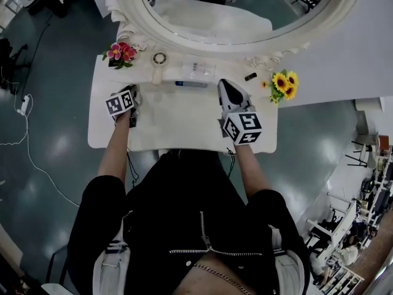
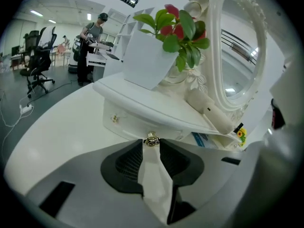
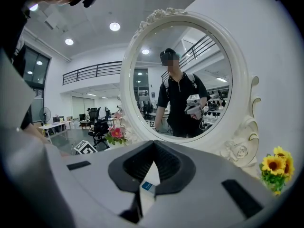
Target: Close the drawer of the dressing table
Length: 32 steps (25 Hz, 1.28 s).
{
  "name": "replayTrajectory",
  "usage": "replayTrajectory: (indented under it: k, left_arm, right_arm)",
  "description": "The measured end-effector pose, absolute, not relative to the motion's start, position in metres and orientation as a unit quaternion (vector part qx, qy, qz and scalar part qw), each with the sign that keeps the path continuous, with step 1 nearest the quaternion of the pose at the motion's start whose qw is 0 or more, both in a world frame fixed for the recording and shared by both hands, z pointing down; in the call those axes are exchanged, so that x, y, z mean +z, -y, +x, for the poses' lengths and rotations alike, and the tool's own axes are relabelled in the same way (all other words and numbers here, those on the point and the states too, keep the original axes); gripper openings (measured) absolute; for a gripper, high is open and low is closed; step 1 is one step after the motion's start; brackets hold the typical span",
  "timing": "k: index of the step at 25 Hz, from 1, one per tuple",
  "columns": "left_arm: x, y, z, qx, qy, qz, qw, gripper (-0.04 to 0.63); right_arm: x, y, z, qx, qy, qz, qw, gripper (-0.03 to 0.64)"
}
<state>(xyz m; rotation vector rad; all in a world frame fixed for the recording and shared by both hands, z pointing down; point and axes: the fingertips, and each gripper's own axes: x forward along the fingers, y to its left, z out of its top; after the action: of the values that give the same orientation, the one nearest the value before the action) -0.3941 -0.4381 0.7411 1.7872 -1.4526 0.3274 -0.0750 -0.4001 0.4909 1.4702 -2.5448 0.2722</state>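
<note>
1. The left gripper [image 2: 151,145] has its jaws drawn nearly together on a small metal drawer knob [image 2: 151,139], which sits right in the slot at the tips.
2. The right gripper [image 3: 153,164] has its jaws together, the tips meeting. A blue-and-white flat thing [image 3: 147,186] shows through the slot below them, lying beyond the jaws.
3. In the head view the left gripper [image 1: 132,90] is at the left part of the dressing table [image 1: 184,131], and the right gripper [image 1: 225,86] is right of centre. They are well apart.
4. Just over the left fingers runs the raised shelf. A white hair dryer [image 2: 209,110] lies on it to the right, and the pink flowers [image 2: 178,30] stand on it ahead.
5. A second, smaller knob [image 2: 114,118] sits further left on the same front.
6. The blue-and-white flat thing [image 1: 184,83] lies between the two grippers, near the hair dryer [image 1: 159,63].
7. Further out are the oval mirror [image 1: 245,40] behind the shelf, the sunflowers [image 1: 284,85] at the right, and a small dark thing [image 1: 250,76] near them.
8. The mirror [image 3: 126,80] reflects a person in black who holds a gripper. Another person [image 2: 92,37] stands far off in the room.
9. The drawer front [image 2: 142,130] lies directly behind the left tips, under the shelf edge, and its knob is between the jaws. How far the drawer stands out cannot be told. The right gripper is well to the right of it.
</note>
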Motion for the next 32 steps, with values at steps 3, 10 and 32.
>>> replayTrajectory:
  k: [3,10,32]
  left_arm:
    - [0.730,0.427,-0.398,0.189,0.584,0.717,0.331,0.114]
    - [0.660,0.401,-0.376,0.205,0.559,0.774,0.216,0.035]
    - [0.495,0.373,-0.334,0.096,0.556,0.823,0.072,0.021]
  right_arm:
    - [0.497,0.400,-0.082,0.103,0.862,0.488,0.096,0.006]
    - [0.507,0.402,-0.106,0.109,0.865,0.481,0.096,0.005]
    - [0.483,0.382,-0.085,0.064,0.858,0.507,0.048,0.003]
